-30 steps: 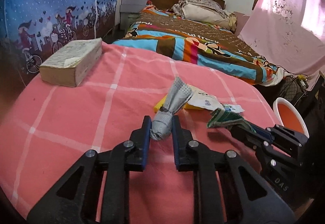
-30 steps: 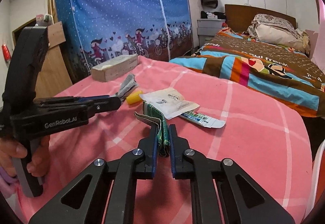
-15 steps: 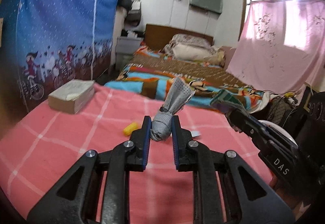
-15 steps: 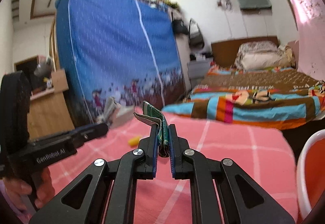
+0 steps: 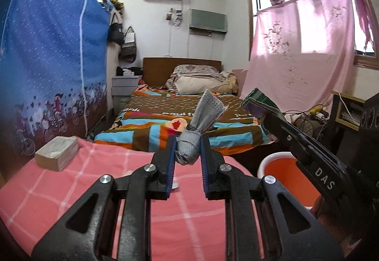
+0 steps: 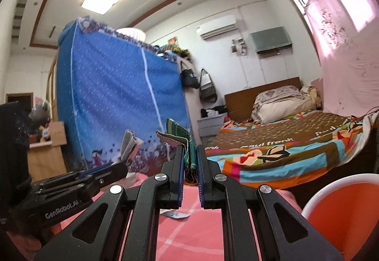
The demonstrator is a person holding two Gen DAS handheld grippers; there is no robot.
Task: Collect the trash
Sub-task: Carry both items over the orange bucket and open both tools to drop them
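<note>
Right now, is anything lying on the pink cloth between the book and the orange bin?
In the left wrist view, between the book and the orange bin sits the left gripper, clamping a grey wrapper.

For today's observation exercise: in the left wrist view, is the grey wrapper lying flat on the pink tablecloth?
No, the grey wrapper is pinched between the left gripper's fingers, lifted above the pink tablecloth.

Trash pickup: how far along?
Done: nothing visibly binned; what shows of the bin looks empty. In hand: left gripper shut on a grey wad, right gripper shut on a green wrapper, both off the table. Left: drop both, then the scrap on the tablecloth.
</note>
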